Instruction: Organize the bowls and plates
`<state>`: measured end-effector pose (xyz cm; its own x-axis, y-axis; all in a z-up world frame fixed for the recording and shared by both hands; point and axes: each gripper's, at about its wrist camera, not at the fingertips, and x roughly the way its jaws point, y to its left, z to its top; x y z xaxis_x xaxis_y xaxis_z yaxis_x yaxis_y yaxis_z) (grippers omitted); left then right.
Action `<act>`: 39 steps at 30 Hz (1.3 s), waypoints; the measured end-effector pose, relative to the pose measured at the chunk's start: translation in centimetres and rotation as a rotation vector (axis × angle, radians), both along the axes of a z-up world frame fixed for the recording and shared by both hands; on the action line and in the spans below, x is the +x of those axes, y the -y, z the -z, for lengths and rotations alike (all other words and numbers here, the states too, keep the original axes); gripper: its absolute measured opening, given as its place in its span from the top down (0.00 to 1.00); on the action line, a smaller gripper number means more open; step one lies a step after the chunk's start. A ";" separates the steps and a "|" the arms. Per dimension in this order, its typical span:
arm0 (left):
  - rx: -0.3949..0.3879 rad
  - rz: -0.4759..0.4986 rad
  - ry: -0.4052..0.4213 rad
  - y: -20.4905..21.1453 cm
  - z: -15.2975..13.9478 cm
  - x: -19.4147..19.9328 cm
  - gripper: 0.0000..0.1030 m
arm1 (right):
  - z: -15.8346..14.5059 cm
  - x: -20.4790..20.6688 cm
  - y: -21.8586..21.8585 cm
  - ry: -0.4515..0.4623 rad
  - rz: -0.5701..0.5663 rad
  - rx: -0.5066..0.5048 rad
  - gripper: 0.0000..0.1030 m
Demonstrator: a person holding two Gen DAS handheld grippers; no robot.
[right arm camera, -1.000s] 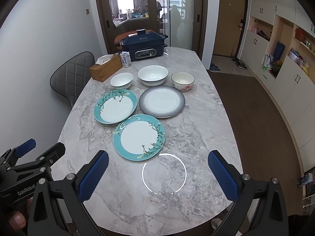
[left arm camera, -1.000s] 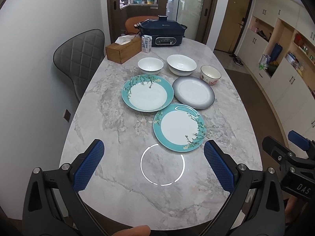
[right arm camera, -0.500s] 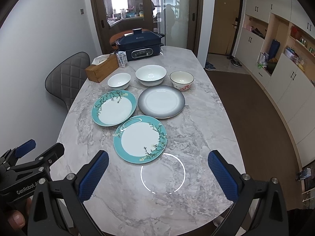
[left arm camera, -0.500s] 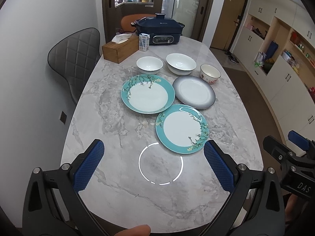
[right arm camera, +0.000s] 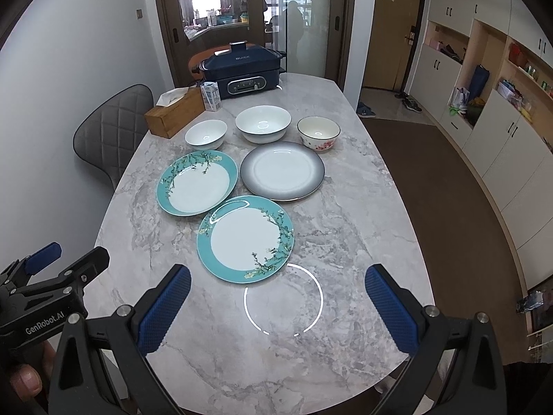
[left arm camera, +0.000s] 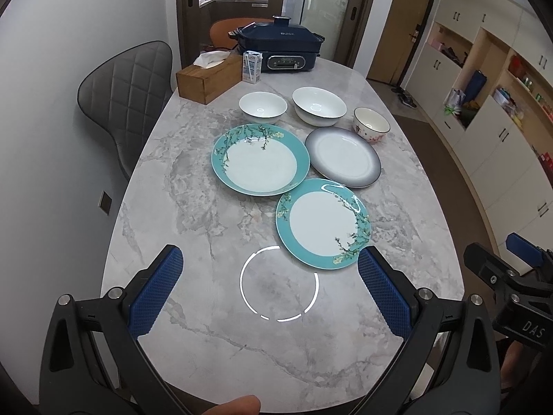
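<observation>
Grey marble table point(left arm camera: 193, 207) fills the middle of the frame. Toward the top there's a dark blue electric cooker point(left arm camera: 280, 48), with a small milk carton point(left arm camera: 251, 67) right in front of it and a wooden tissue box point(left arm camera: 209, 77) just left of that. Grey quilted chair point(left arm camera: 128, 97) sits at left, cream cabinets with open shelves point(left arm camera: 497, 103) run down the right.

plates point(left arm camera: 261, 159): 3 (2 teal floral, 1 grey-rimmed)
bowls point(left arm camera: 318, 106): 3
tissue box point(left arm camera: 207, 81): 1
carton point(left arm camera: 251, 66): 1
electric cooker point(left arm camera: 280, 47): 1
chairs point(left arm camera: 128, 100): 2
</observation>
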<state>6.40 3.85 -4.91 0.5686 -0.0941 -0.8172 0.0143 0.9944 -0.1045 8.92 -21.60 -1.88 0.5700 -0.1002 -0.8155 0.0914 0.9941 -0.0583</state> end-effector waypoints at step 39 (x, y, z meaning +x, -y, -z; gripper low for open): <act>-0.113 0.392 -0.484 16.7 24.2 46.5 0.47 | 24.8 31.3 22.1 -0.245 -0.137 0.639 0.34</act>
